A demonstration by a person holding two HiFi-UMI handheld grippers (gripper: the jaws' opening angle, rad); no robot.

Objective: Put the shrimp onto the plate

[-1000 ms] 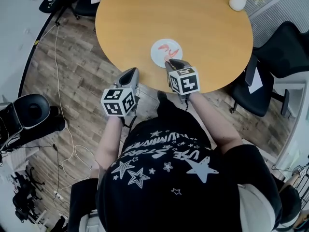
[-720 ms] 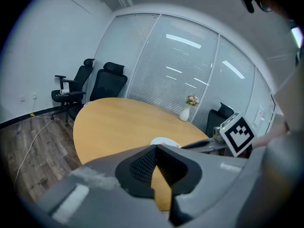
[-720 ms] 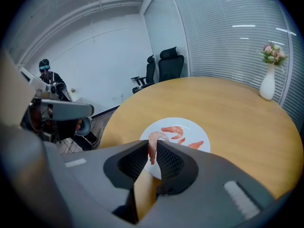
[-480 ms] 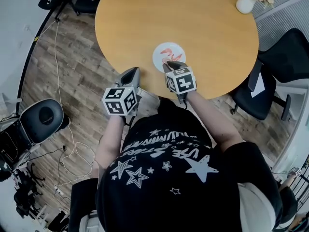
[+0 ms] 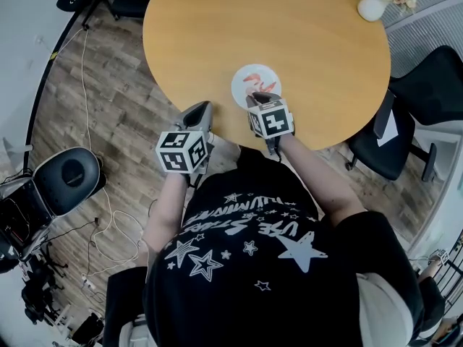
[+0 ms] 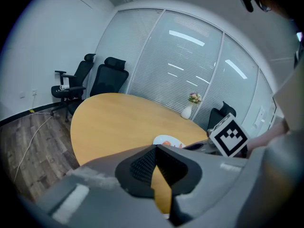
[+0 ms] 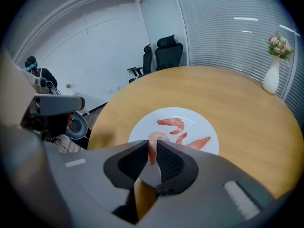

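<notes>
A white plate (image 5: 255, 85) lies on the round wooden table (image 5: 304, 35), near its front edge. In the right gripper view the plate (image 7: 199, 122) holds three pink shrimp pieces, one curled (image 7: 171, 122) and two straighter (image 7: 198, 141). My right gripper (image 7: 153, 155) is shut on another pink shrimp (image 7: 153, 144), held just over the plate's near rim. In the head view the right gripper (image 5: 263, 100) sits at the plate's near edge. My left gripper (image 5: 198, 113) hangs at the table's front edge, left of the plate, shut with nothing in it (image 6: 156, 163).
A white vase with flowers (image 5: 374, 7) stands at the table's far right. Black office chairs (image 5: 412, 92) stand to the right of the table, and others (image 6: 107, 77) on its far side. Cables run over the wooden floor (image 5: 94, 71) at the left.
The head view has drifted a little. My right gripper with the shrimp stays at the plate's near edge, barely shifted. The left gripper has hardly moved.
</notes>
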